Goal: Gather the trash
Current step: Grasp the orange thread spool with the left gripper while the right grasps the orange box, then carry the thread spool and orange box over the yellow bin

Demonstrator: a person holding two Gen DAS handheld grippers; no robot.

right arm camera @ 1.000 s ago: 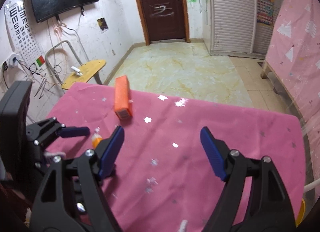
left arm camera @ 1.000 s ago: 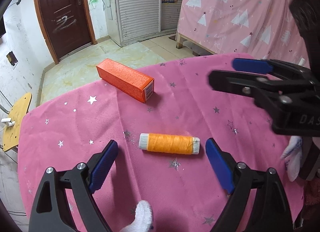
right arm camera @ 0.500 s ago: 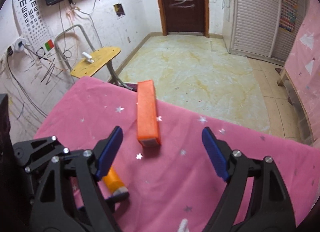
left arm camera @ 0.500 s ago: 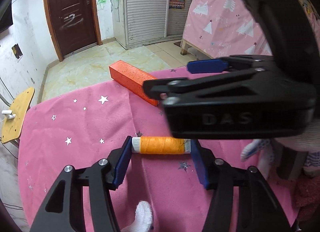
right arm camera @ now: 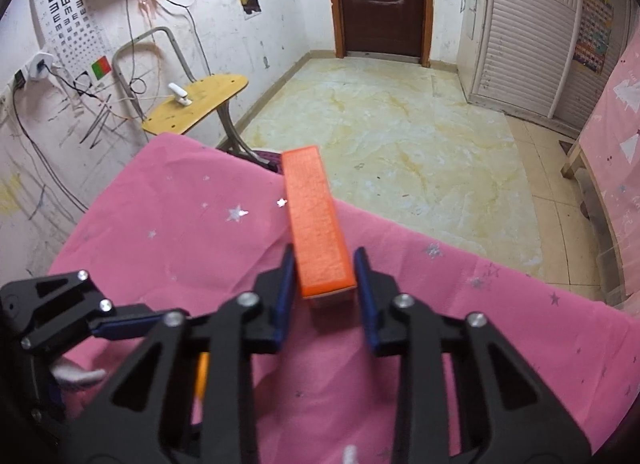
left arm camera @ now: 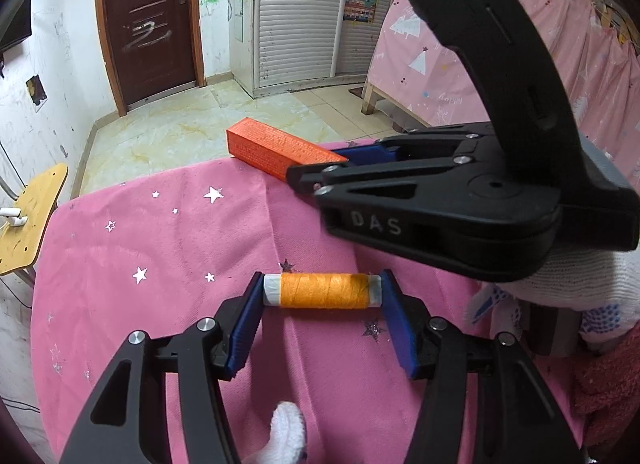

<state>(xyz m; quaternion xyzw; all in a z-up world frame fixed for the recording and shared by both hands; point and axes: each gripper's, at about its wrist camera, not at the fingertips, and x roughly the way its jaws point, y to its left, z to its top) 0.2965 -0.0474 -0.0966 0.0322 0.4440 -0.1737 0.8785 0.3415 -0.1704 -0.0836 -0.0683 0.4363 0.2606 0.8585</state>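
Note:
An orange thread spool (left arm camera: 323, 290) with white ends lies on the pink star-print tablecloth (left arm camera: 160, 240). My left gripper (left arm camera: 323, 296) is shut on the spool, one blue pad at each end. A long orange box (right arm camera: 318, 224) lies near the table's far edge; it also shows in the left wrist view (left arm camera: 276, 150). My right gripper (right arm camera: 325, 284) has closed onto the near end of the box, its blue pads against both long sides. The right gripper's black body fills the right of the left wrist view (left arm camera: 460, 200). A sliver of the spool (right arm camera: 202, 378) shows below the right gripper.
The table's far edge drops to a tiled floor (right arm camera: 400, 136). A yellow chair (right arm camera: 196, 104) stands beyond the left edge. A pink-draped bed (left arm camera: 500, 64) stands to the right. A dark door (right arm camera: 380, 0) is at the back.
My left gripper closed from wide open onto the spool. My right gripper moved left and forward to the orange box and closed on its near end.

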